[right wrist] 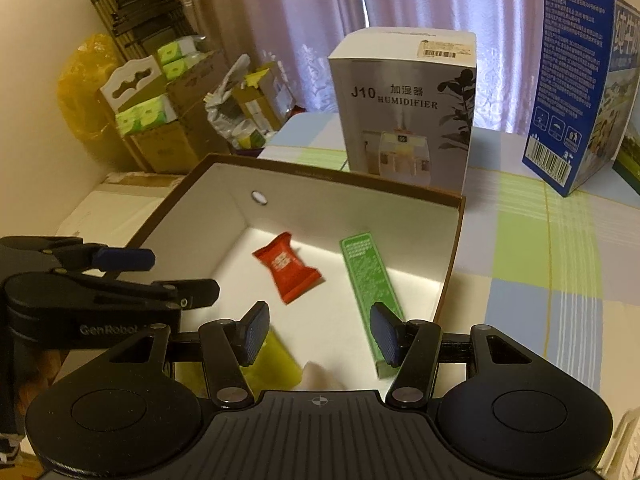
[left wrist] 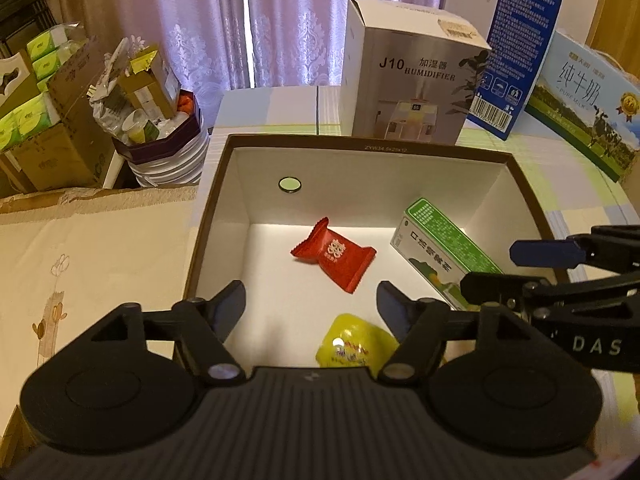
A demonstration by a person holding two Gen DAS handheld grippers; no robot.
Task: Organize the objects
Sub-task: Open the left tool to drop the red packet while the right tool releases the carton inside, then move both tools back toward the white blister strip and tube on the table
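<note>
Pale curtains hang behind a counter (right wrist: 532,240) covered in a checked pastel cloth, where a humidifier box (right wrist: 404,112) and a blue milk carton box (right wrist: 576,92) stand upright behind a brown-rimmed open box (left wrist: 216,200) with a white inside. On its floor lie a red candy wrapper (left wrist: 334,254) near the middle, a green carton (left wrist: 440,248) along the right wall, and a yellow packet (left wrist: 352,346) by the near edge.

Both claws hang over the near side of the open box, pointing down into it. On the left claw (left wrist: 312,304) the jaws stand apart with nothing between them; the yellow packet lies free on the box floor just below. The right claw (right wrist: 320,332) is also apart and grips nothing, its right pad over the near end of the green carton.

Stacked cardboard boxes (left wrist: 60,132) crowd the left background.
</note>
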